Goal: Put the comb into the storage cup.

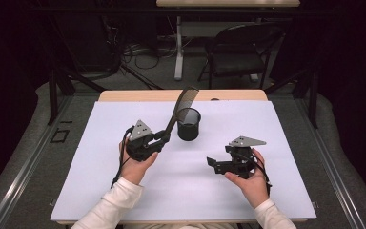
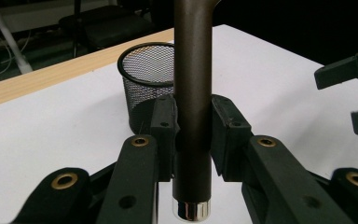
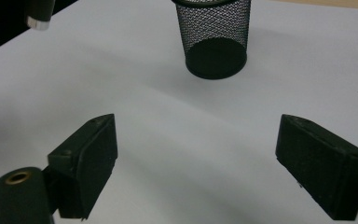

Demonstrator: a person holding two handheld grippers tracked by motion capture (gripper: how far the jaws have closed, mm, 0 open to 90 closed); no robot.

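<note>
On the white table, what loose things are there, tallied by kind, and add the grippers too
Comb, dark, clamped by its handle in the left gripper: 1
Black mesh cup, standing upright on the white table: 1
Grippers, the left one and the right gripper, which holds nothing: 2
Total: 4

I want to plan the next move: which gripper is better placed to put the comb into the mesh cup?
Left. The left gripper is clamped on the comb handle, and the comb rises beside the mesh cup. The right gripper is open, holds nothing, and sits farther from the cup.
</note>
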